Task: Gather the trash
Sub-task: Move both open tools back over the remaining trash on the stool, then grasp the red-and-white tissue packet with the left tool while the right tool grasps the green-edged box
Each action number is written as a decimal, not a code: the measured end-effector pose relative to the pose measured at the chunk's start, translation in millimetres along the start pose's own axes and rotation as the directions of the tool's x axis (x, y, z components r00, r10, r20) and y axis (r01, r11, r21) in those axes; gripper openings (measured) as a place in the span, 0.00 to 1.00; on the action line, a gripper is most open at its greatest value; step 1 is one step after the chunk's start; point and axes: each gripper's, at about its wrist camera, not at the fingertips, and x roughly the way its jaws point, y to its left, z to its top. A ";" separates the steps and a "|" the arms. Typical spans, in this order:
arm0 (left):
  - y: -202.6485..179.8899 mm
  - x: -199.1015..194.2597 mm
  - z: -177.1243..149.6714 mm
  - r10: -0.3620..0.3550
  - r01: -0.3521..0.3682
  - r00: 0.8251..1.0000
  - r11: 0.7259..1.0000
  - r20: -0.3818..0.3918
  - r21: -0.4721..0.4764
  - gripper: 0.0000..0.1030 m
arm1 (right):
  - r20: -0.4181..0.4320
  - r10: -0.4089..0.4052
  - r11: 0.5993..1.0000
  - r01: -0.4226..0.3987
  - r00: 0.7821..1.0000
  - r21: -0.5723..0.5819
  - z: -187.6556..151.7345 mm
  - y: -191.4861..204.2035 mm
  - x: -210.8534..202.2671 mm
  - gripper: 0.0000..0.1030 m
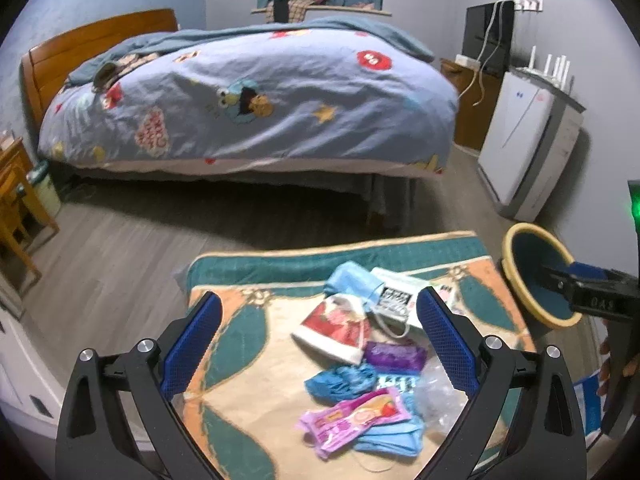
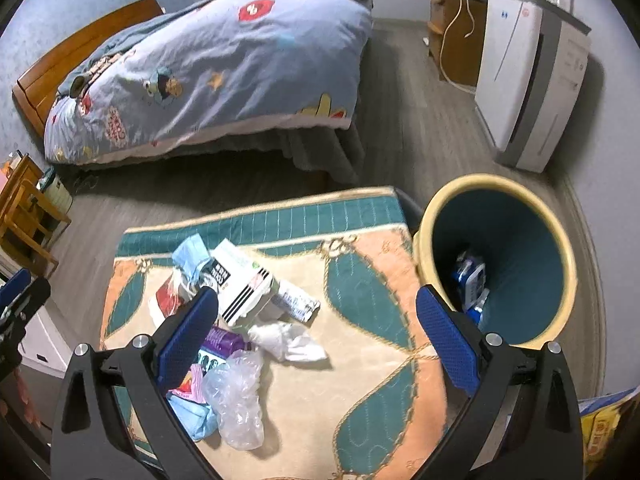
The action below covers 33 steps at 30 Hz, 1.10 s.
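Note:
A pile of trash lies on a patterned mat [image 1: 248, 360] [image 2: 360, 280]: a pink wrapper [image 1: 356, 416], blue masks [image 1: 352, 282], a purple packet [image 1: 394, 354], a red and white bag [image 1: 340, 328], a white carton [image 2: 244, 284], crumpled white tissue [image 2: 288, 340] and clear plastic [image 2: 236, 400]. A yellow-rimmed teal bin [image 2: 560, 248] [image 1: 516, 248] stands right of the mat with blue trash inside. My left gripper [image 1: 320, 344] is open and empty above the pile. My right gripper [image 2: 318, 340] is open and empty between pile and bin.
A bed [image 1: 248, 96] with a blue quilt stands beyond the mat. A white appliance [image 2: 520, 80] stands against the right wall. A wooden chair [image 1: 16, 208] and a small bin [image 1: 44, 188] are at the left. A yellow bag [image 2: 600, 424] lies at the lower right.

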 end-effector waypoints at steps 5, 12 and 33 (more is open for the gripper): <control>15.5 15.7 -4.8 0.031 -0.033 0.998 0.999 -0.054 -0.025 0.94 | -0.043 0.006 1.000 -0.007 0.999 -0.012 -9.1 8.9 19.1 0.95; 22.1 30.6 -7.5 0.064 -0.065 0.993 0.998 -0.095 -0.010 0.94 | -0.086 0.027 1.000 -0.026 0.996 0.014 -10.2 13.6 45.8 0.95; -33.1 133.8 -37.7 0.059 0.008 0.961 0.970 -0.269 0.243 0.94 | -0.176 0.127 0.988 -0.110 0.976 0.104 17.2 16.2 114.8 0.95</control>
